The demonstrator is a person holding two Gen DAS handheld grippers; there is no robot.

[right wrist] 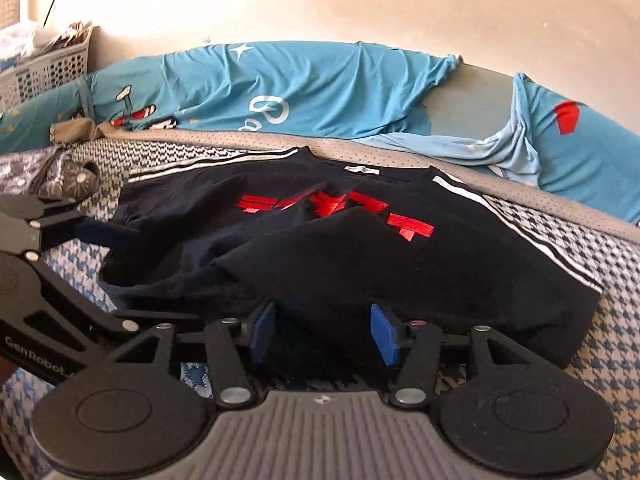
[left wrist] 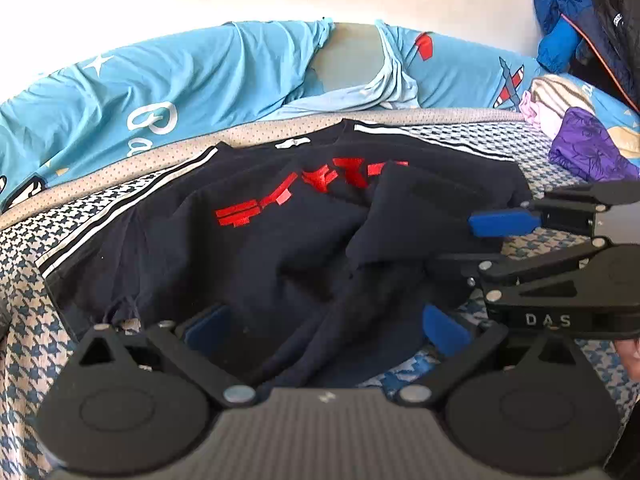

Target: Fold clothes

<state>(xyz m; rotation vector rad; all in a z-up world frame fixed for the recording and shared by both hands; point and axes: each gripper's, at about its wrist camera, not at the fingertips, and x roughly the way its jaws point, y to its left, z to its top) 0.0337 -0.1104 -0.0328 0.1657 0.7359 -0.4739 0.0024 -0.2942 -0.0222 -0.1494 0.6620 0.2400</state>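
Observation:
A dark navy T-shirt (left wrist: 248,248) with red print and white shoulder stripes lies rumpled on the houndstooth bed cover (left wrist: 24,280), collar toward the wall. My left gripper (left wrist: 326,330) is open wide at the shirt's near hem, and loose cloth lies between its blue pads (left wrist: 444,332). My right gripper (right wrist: 324,332) is open at the same hem further right, with dark cloth (right wrist: 320,264) between its pads but not pinched. In the left wrist view the right gripper (left wrist: 464,240) comes in from the right, turned on its side. The left gripper's black linkage (right wrist: 48,292) shows at the left of the right wrist view.
A crumpled light blue sheet (left wrist: 180,76) with cartoon prints runs along the wall behind the shirt. A purple garment (left wrist: 588,152) and striped cloth lie at the right, with a blue jacket (left wrist: 560,20) above. A white basket (right wrist: 44,68) and a grey patterned item (right wrist: 68,180) lie at the left.

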